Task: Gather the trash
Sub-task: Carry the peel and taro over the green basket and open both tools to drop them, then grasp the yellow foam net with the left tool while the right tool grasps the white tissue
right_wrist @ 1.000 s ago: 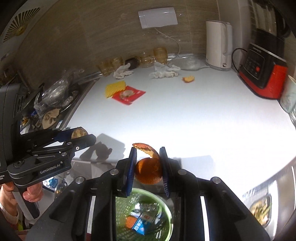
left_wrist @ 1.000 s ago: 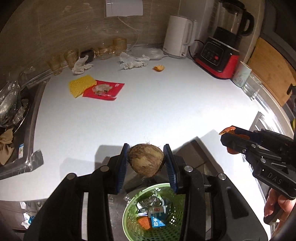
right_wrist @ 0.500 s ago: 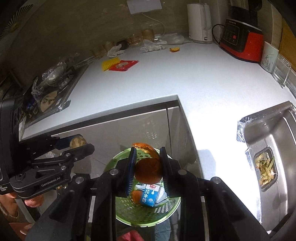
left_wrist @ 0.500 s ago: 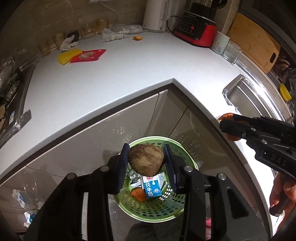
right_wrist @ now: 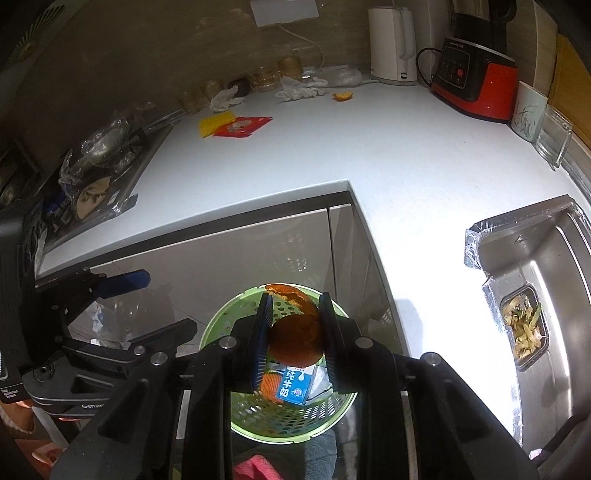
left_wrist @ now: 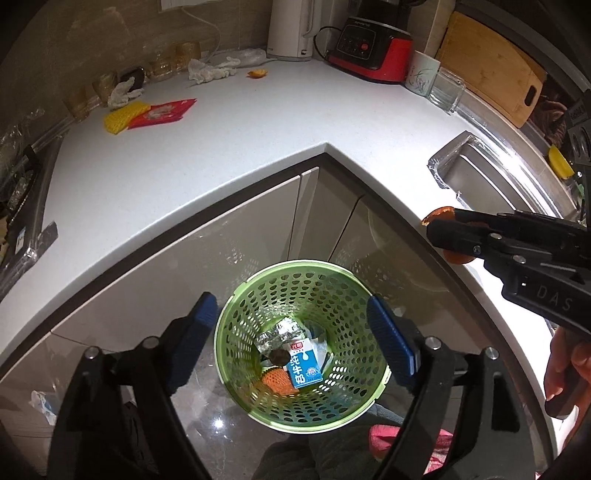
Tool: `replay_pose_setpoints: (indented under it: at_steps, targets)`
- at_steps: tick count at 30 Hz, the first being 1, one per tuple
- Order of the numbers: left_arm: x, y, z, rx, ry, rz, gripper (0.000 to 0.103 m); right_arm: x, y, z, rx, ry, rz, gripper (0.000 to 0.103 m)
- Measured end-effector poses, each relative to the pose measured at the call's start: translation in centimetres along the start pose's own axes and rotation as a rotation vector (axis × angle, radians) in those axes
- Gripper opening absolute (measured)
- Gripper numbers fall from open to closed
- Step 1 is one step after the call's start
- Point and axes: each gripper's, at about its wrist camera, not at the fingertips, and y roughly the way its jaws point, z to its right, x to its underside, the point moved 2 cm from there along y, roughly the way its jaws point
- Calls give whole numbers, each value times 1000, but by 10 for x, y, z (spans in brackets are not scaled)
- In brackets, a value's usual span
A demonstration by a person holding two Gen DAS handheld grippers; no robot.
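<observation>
A green perforated basket (left_wrist: pixel 343 402) stands on the floor below the counter corner. It holds a blue milk carton (left_wrist: pixel 303 363), crumpled foil (left_wrist: pixel 275 334), an orange net piece (left_wrist: pixel 275 378) and a small brown round thing (left_wrist: pixel 279 357). My left gripper (left_wrist: pixel 295 334) is open and empty above the basket. My right gripper (right_wrist: pixel 294 334) is shut on an orange peel (right_wrist: pixel 295 338) above the basket (right_wrist: pixel 258 428). The right gripper also shows at the right of the left wrist view (left_wrist: pixel 448 238).
On the white counter (left_wrist: pixel 221 155) lie a red wrapper (left_wrist: pixel 164 112), a yellow sponge (left_wrist: pixel 123 116), crumpled tissues (left_wrist: pixel 210 70) and an orange peel bit (left_wrist: pixel 257 74). A kettle (left_wrist: pixel 290 29), a red blender base (left_wrist: pixel 373 55) and a sink (right_wrist: pixel 546 280) stand around.
Both grippers moved back from over the counter to above the basket. The left gripper opened and the brown round thing it held dropped into the basket.
</observation>
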Motion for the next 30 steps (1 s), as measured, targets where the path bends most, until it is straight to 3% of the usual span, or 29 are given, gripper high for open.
replay_pose_setpoints:
  at_steps: [8,20,22,24,28,30]
  targets:
    - [-6,-16,-16,-65,-6,39,93,3,2,-4,0,-11,-11,27]
    - [-12,-39,-51,-126,-102,93,93,39,35,-37,-36,-88,-109,29]
    - [-12,-40,-53,-127,-110,95,93,43,42,-42,-47,-103,-132,41]
    - [-12,-41,-54,-133,-113,97,93,45,45,-46,-51,-109,-140,68]
    - [-13,-44,-56,-138,-120,102,93,45,45,-48,-51,-115,-141,74]
    - [-13,-46,-58,-140,-124,105,93,41,41,-47,-49,-110,-132,84]
